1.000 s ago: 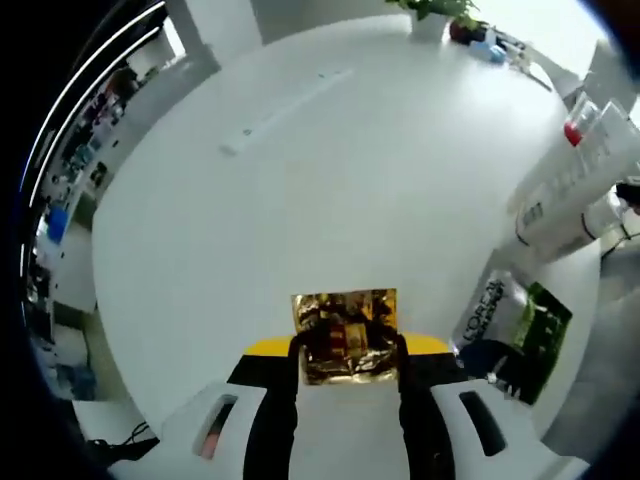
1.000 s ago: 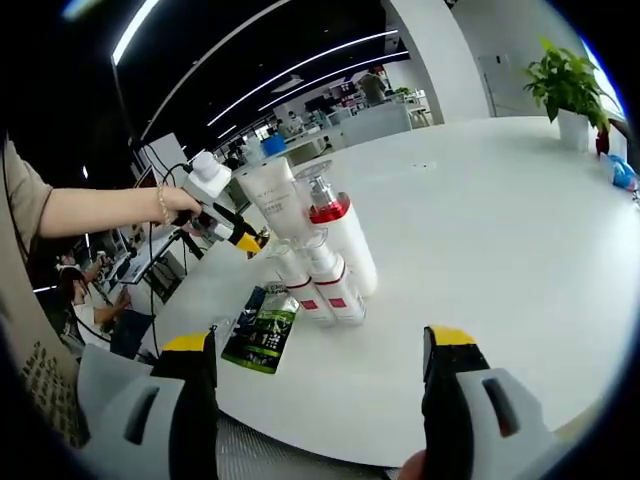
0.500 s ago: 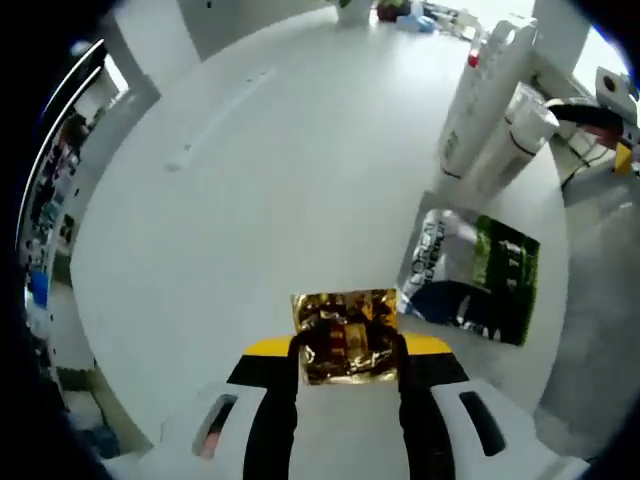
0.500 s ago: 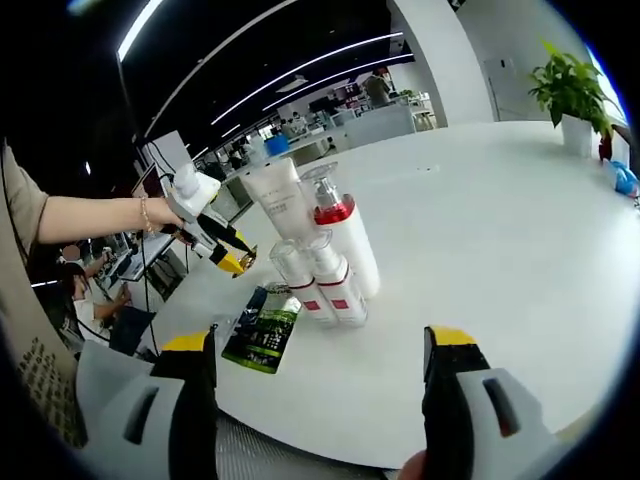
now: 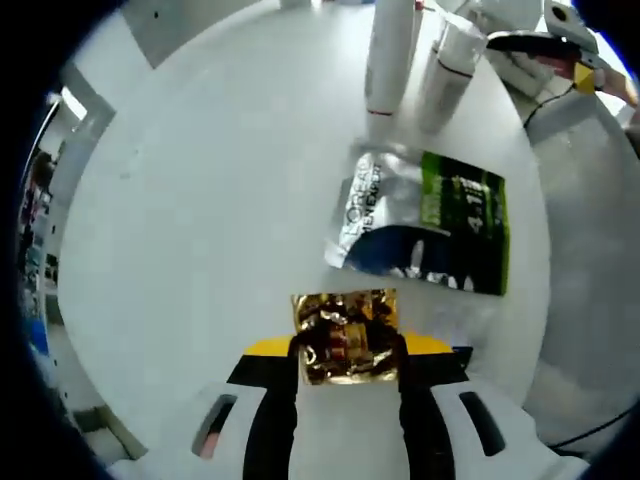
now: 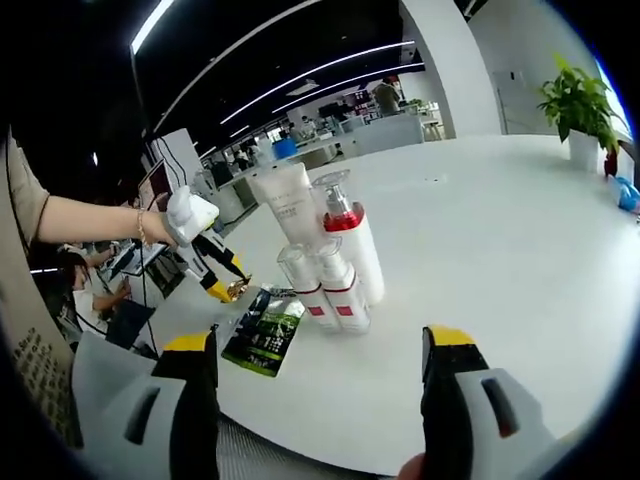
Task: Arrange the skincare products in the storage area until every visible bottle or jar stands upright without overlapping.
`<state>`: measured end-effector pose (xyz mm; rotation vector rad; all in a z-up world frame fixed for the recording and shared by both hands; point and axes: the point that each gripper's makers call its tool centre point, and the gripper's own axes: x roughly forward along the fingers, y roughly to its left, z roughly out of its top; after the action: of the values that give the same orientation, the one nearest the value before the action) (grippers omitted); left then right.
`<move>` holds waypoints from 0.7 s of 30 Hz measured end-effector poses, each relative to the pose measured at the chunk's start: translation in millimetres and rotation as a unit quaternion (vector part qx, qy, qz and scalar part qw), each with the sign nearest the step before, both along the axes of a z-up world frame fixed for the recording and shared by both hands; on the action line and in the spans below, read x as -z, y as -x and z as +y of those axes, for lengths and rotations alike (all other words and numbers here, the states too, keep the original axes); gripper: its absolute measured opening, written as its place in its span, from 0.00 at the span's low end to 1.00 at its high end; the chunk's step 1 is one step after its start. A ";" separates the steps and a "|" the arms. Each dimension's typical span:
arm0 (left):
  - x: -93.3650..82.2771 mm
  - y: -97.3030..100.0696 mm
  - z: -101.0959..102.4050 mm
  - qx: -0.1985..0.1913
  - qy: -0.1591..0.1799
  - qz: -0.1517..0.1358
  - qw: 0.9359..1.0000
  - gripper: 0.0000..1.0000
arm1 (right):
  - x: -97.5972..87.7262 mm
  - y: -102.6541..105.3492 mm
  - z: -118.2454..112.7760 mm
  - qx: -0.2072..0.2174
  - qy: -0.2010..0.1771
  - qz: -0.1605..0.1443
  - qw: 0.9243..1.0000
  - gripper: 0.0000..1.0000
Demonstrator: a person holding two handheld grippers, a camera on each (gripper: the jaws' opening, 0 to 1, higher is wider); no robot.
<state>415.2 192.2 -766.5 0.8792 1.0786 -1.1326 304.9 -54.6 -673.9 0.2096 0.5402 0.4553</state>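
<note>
My left gripper [image 5: 347, 345] is shut on a crumpled gold sachet [image 5: 345, 335] and hangs over the white table [image 5: 200, 230]. Just beyond it a silver and green sachet [image 5: 425, 220] lies flat. Two white bottles [image 5: 390, 55] stand past that. In the right gripper view, a tall white tube [image 6: 288, 205], a red-banded pump bottle [image 6: 348, 245] and two small bottles [image 6: 325, 288] stand upright together. The green sachet [image 6: 262, 330] lies left of them. A hand holds the left gripper [image 6: 218, 278] low beside it. My right gripper [image 6: 320, 400] is open and holds nothing.
A potted plant [image 6: 578, 110] stands at the far right of the round white table [image 6: 500, 250]. The table's near edge [image 6: 330, 450] runs just ahead of my right jaws. Desks and people fill the dim office behind.
My left gripper, still holding the gold sachet, has dropped lower and swung toward the green sachet, which now sits nearer the middle of its view. The right gripper has barely moved.
</note>
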 end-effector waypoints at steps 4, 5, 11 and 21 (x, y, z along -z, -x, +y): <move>3.6 2.6 3.4 0.014 -0.010 0.002 1.000 0.36 | 0.9 0.7 0.8 -0.003 0.002 0.002 1.000 0.86; 4.2 2.5 4.3 0.015 -0.012 0.002 1.000 0.36 | 1.3 0.8 1.0 -0.003 0.003 0.003 1.000 0.86; 4.8 5.1 3.1 0.036 -0.018 0.001 0.999 0.36 | 2.5 1.2 1.2 -0.005 0.005 0.006 1.000 0.87; 9.7 9.5 -11.0 0.075 -0.020 0.005 0.997 0.36 | 3.8 1.2 -0.4 -0.001 0.004 0.009 1.000 0.87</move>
<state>405.7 181.1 -776.2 1.0009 1.0612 -1.2441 303.7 -55.0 -677.7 0.2054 0.5600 0.4532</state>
